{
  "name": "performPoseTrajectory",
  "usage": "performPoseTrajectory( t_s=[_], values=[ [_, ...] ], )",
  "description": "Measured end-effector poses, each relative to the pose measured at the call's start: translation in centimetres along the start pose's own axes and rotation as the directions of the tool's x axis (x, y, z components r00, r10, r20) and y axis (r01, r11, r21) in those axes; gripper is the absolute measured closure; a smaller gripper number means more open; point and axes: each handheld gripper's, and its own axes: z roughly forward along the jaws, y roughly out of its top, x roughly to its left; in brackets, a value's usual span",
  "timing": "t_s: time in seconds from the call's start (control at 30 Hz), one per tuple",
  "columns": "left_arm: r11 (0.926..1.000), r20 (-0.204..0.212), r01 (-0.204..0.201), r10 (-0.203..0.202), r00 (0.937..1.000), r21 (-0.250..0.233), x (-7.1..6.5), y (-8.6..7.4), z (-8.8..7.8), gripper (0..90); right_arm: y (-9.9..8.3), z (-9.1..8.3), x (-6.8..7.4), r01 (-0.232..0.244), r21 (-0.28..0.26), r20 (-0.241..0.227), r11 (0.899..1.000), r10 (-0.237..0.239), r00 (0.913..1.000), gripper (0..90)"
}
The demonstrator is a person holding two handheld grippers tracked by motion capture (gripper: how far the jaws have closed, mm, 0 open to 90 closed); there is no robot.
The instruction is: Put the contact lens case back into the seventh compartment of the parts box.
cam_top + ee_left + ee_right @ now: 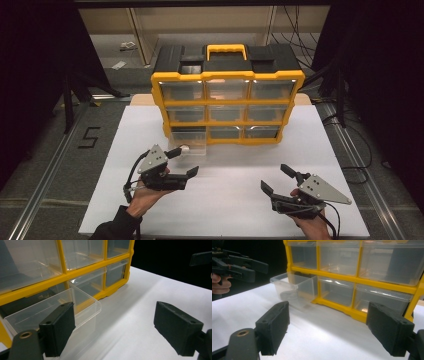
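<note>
A yellow and black drawer organizer (227,95) stands on a white table (225,200), its clear bottom-left drawer (187,148) pulled partway out. The left gripper (182,162) hovers just beside that drawer, jaws wide and holding nothing. The right gripper (277,180) sits well apart, also wide and empty.

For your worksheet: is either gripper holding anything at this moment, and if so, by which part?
Nothing is held. The left gripper is open beside the pulled-out clear drawer, and the right gripper is open over the white table.
</note>
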Motion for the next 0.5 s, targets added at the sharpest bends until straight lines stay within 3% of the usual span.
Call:
performPoseTrajectory(
  t_s=[0.5],
  values=[
    [1.0000,-0.049,-0.003,0.003,0.9988,0.004,-0.1,-1.5,0.2,17.8,0.0,0.0,-0.1,-0.010,-0.006,-0.008,1.000,0.010,0.9999,19.9]
  ],
)
